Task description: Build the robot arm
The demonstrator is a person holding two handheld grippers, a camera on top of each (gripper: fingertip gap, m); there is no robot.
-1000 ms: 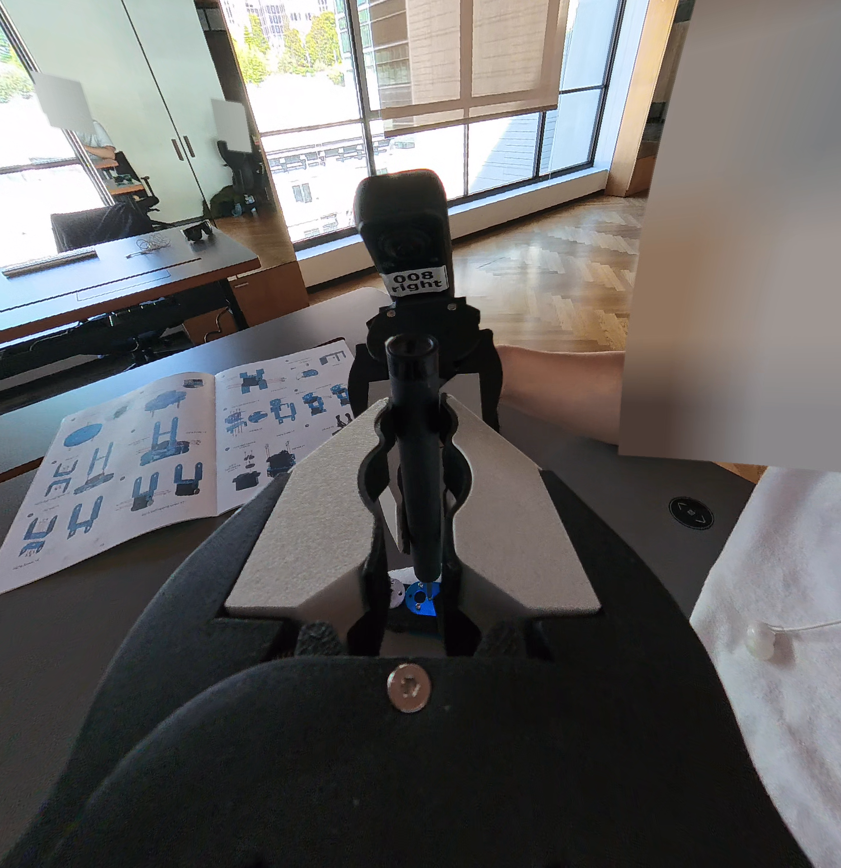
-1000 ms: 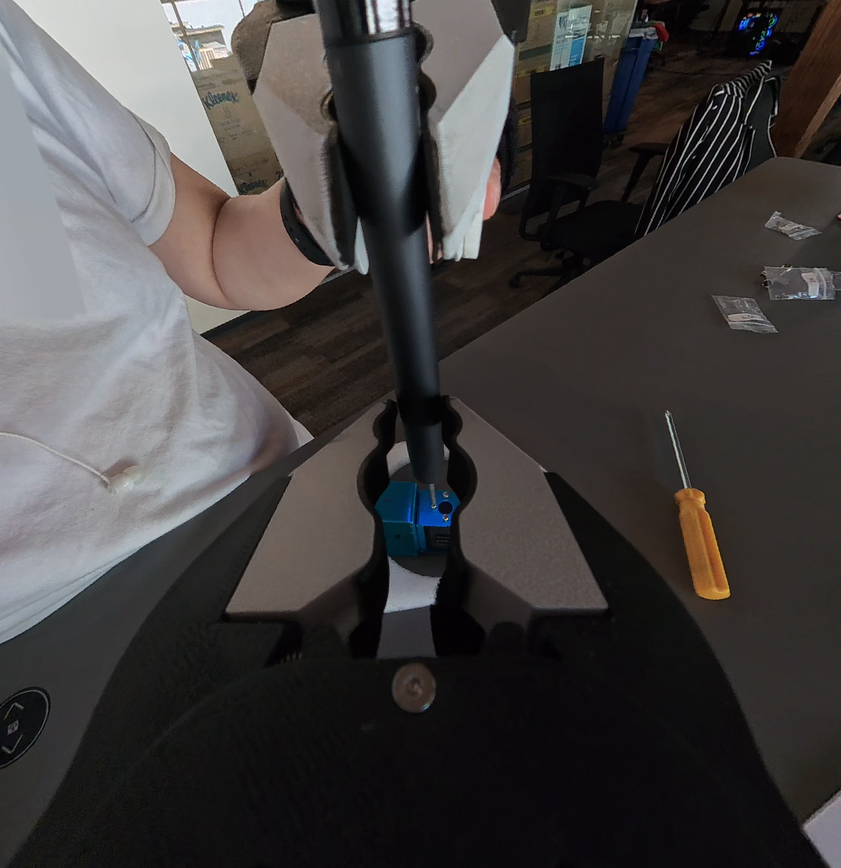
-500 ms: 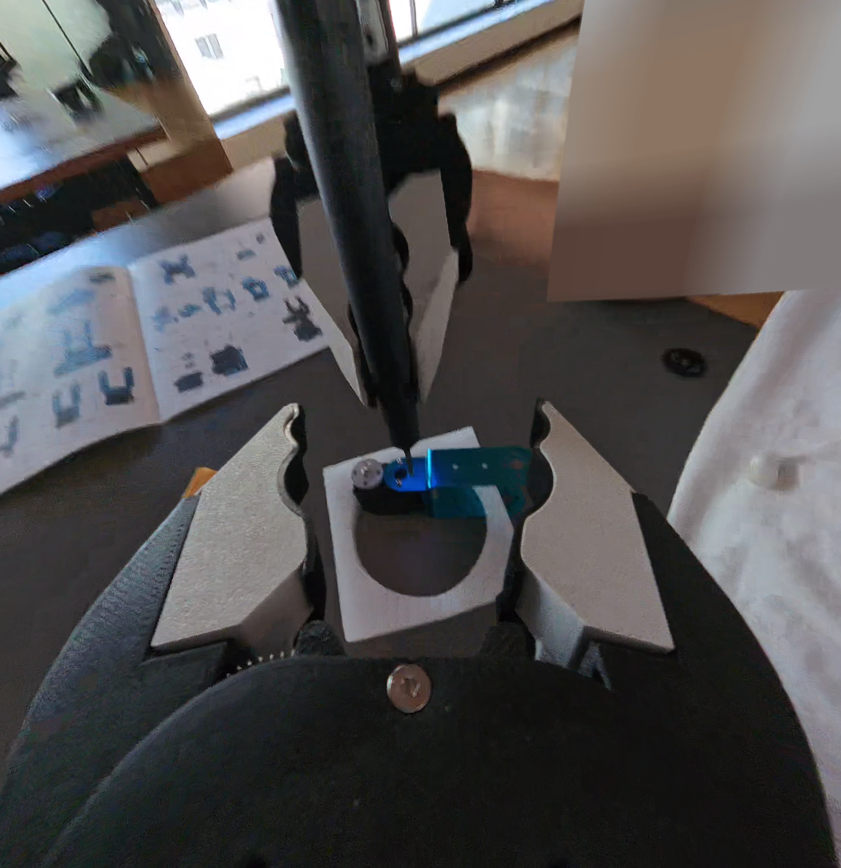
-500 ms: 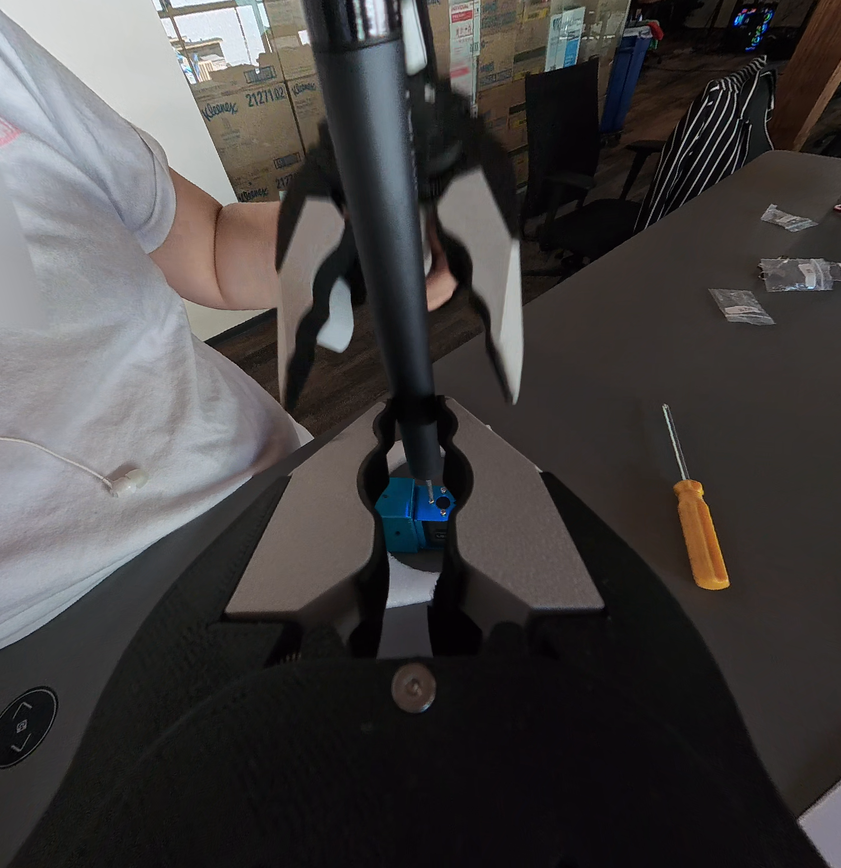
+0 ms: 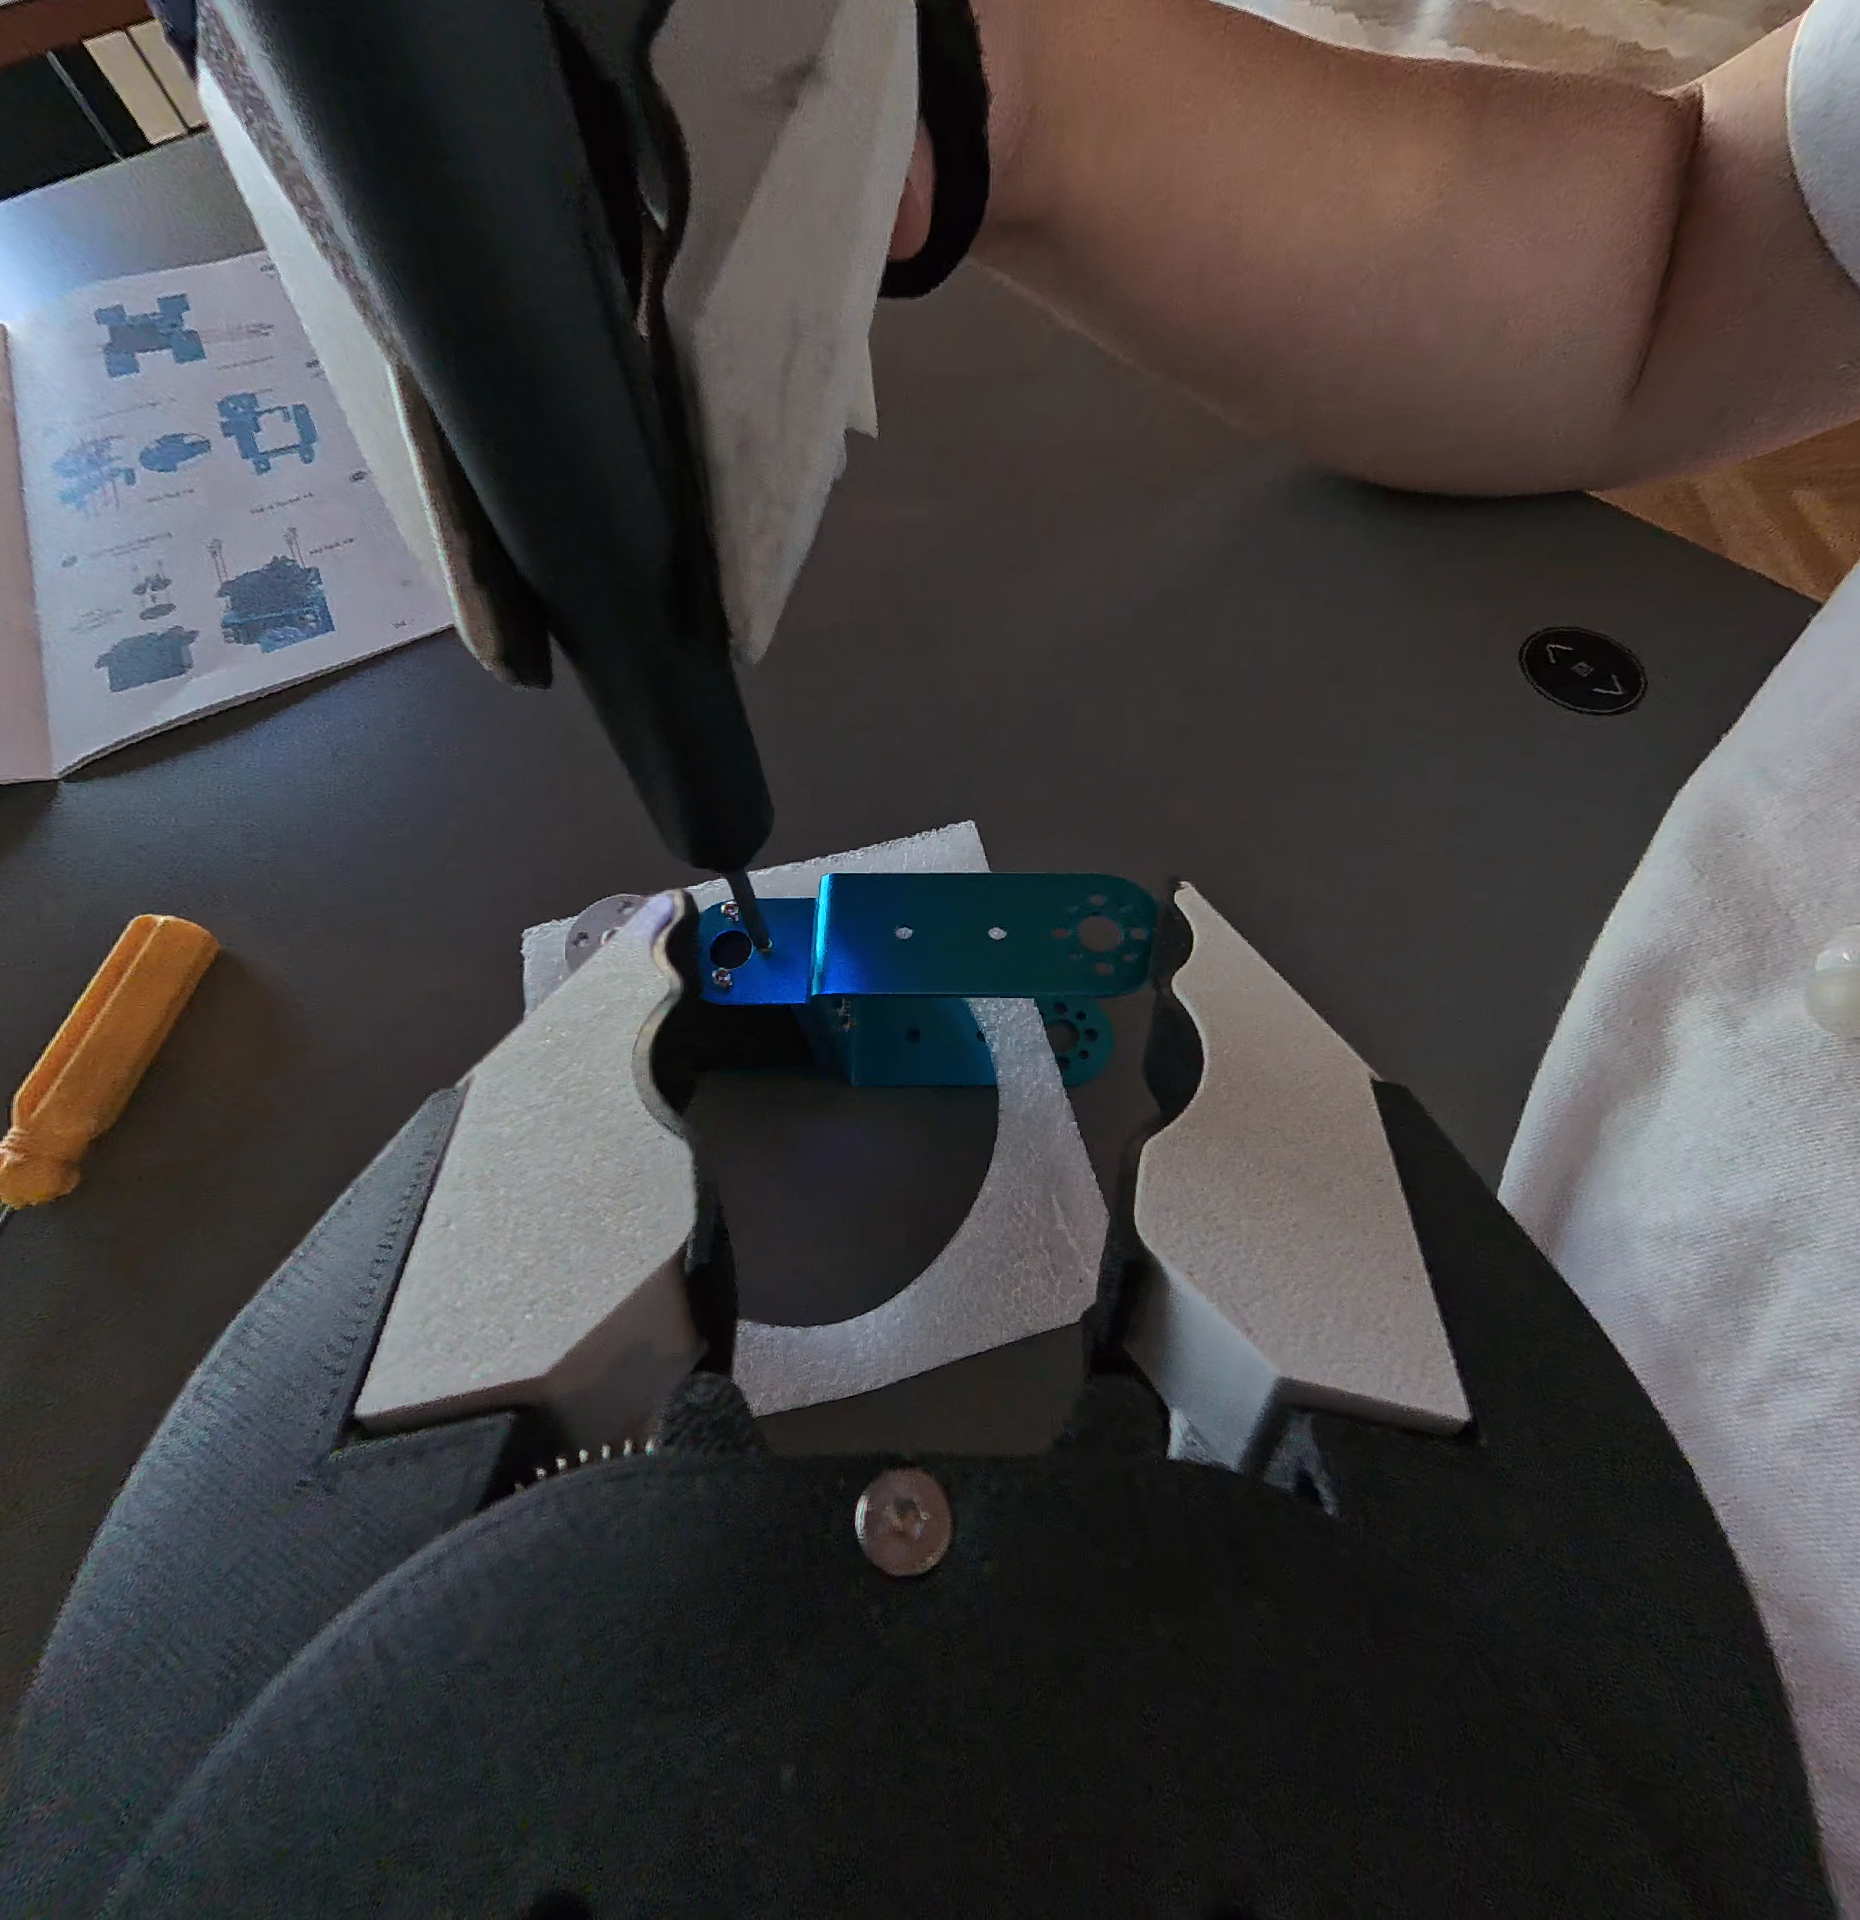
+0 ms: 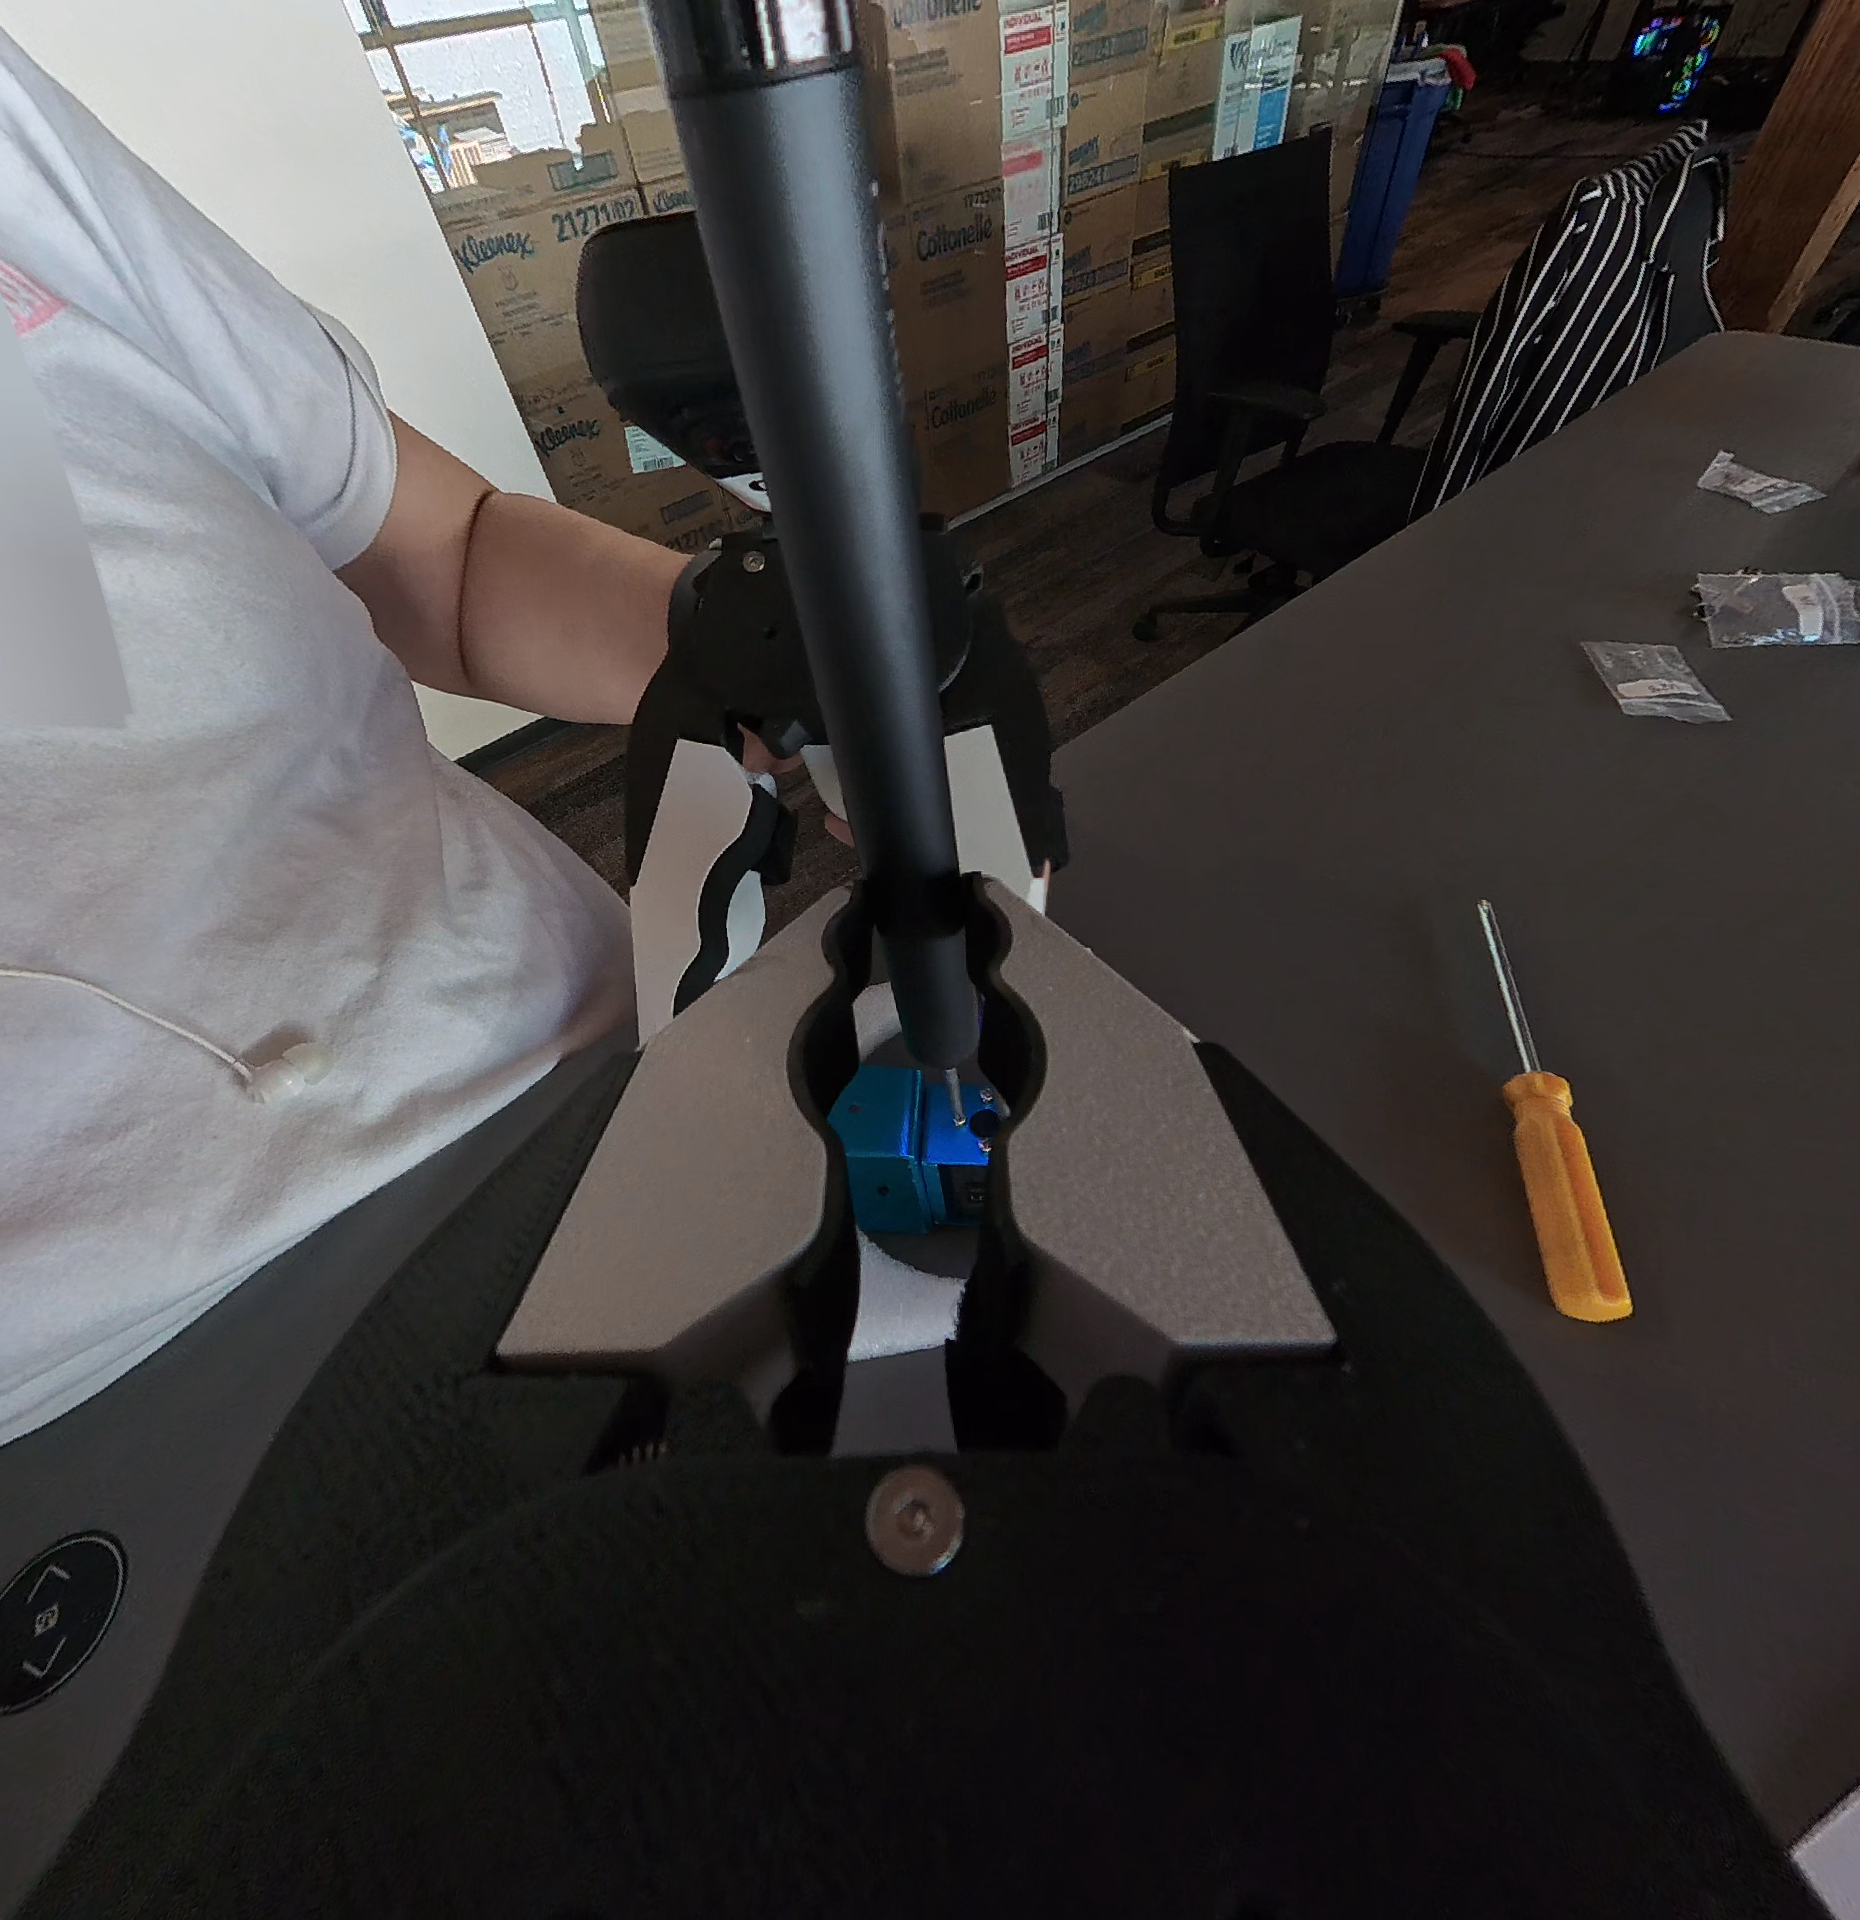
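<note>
My left gripper [image 5: 926, 914] is open, with one finger on each side of a blue metal bracket [image 5: 967, 935]. The bracket sits on a white foam piece [image 5: 905, 1299] on the dark desk. My right gripper [image 6: 921, 904] is shut on a black electric screwdriver [image 6: 832, 520] and holds it nearly upright. The screwdriver's bit [image 5: 760, 925] rests in a hole on the bracket's left flap, next to small screws. In the right wrist view the bracket [image 6: 905, 1153] shows between the jaws, and the open left gripper's fingers [image 6: 697, 852] show behind the screwdriver.
An orange-handled screwdriver [image 5: 95, 1049] lies left of the foam and also shows in the right wrist view [image 6: 1565, 1195]. An open instruction booklet [image 5: 178, 499] lies at the far left. Small plastic bags [image 6: 1653, 681] lie farther off. A round desk control [image 5: 1580, 670] and a person's arm are close by. About 8 cm separates my left fingertips from my right.
My left gripper let go of the black screwdriver, opened, and dropped down around the blue bracket. My right gripper stayed shut on the screwdriver, its bit still on the bracket.
</note>
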